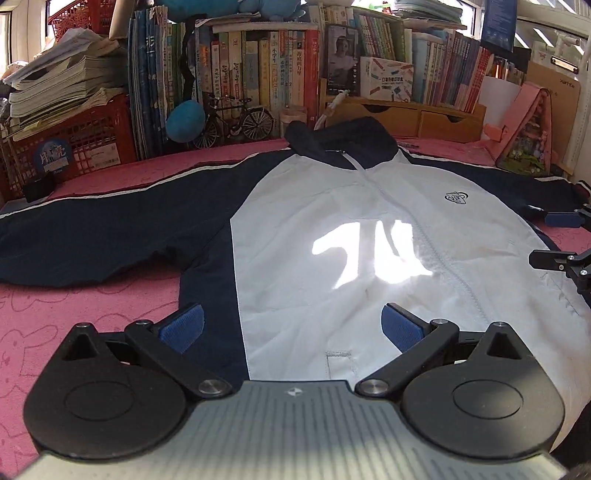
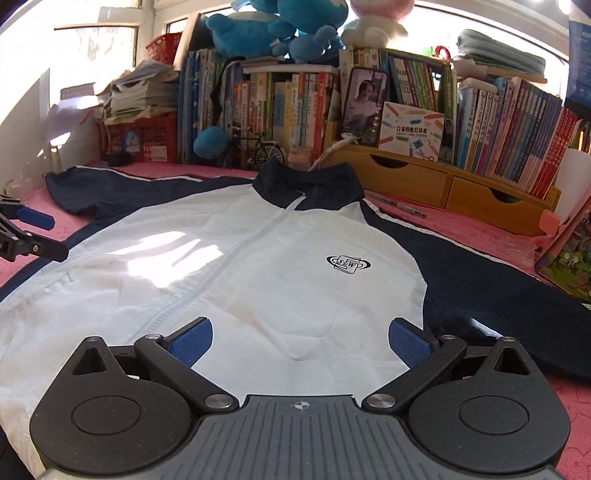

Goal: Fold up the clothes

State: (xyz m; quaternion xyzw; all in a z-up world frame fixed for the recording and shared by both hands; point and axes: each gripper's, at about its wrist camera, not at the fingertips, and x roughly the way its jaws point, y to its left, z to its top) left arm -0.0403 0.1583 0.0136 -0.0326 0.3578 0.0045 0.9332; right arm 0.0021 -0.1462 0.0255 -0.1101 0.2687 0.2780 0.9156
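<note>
A white and navy zip jacket [image 1: 332, 229] [image 2: 229, 273] lies flat and face up on a pink cloth, collar toward the books, both navy sleeves spread sideways. My left gripper [image 1: 291, 325] hovers open over the lower left part of the jacket, its blue pads wide apart with nothing between them. My right gripper [image 2: 301, 341] hangs open over the lower right part, near the navy side panel. Each gripper also shows at the other view's edge: the right gripper [image 1: 554, 236] and the left gripper [image 2: 37, 236], both open.
The pink cloth [image 1: 74, 310] covers the table. Behind the collar stand rows of books [image 1: 258, 70], a red crate [image 1: 70, 144] with stacked papers, a small model bicycle [image 1: 236, 118], wooden drawers [image 2: 454, 184] and blue plush toys [image 2: 280, 29]. A pink box [image 1: 528, 125] leans at the right.
</note>
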